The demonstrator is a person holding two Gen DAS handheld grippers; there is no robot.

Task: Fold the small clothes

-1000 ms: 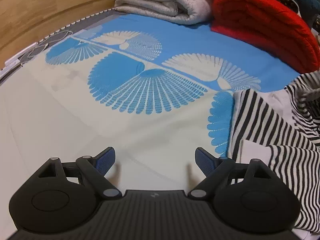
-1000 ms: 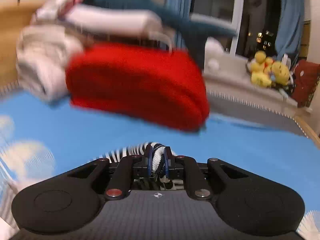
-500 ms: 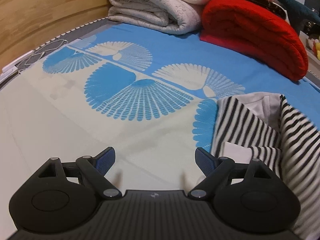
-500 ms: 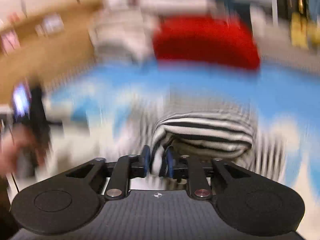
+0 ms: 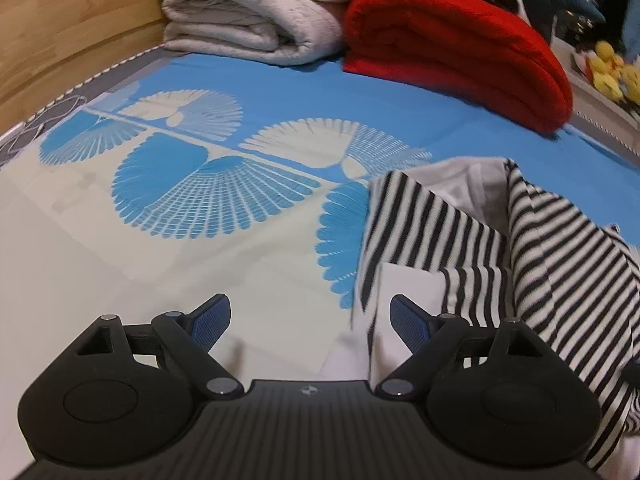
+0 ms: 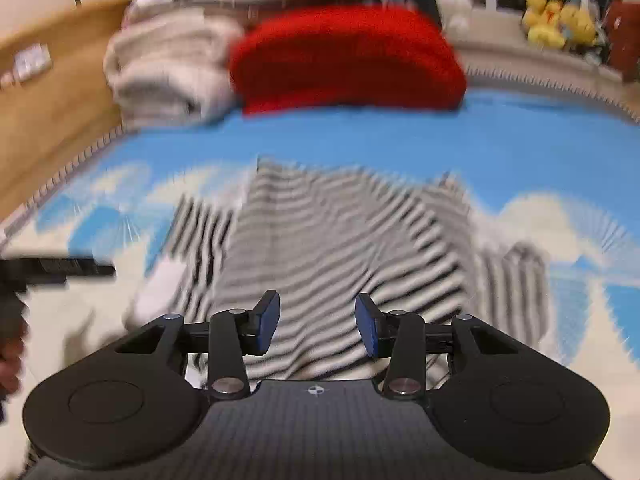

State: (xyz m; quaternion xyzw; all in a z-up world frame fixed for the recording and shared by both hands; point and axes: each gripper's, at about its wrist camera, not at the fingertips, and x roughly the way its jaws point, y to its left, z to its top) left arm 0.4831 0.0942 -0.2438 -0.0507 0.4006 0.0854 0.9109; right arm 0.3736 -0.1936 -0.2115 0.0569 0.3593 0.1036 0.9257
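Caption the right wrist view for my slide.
Open right gripper poised above a crumpled striped garment on the blue patterned sheet, red blanket behind.

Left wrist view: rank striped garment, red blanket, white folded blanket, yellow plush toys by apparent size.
1. striped garment, though it is nearest the camera, so this is unsure
2. red blanket and white folded blanket look alike; no ranking
3. yellow plush toys, smallest, farthest and cut off at the edge
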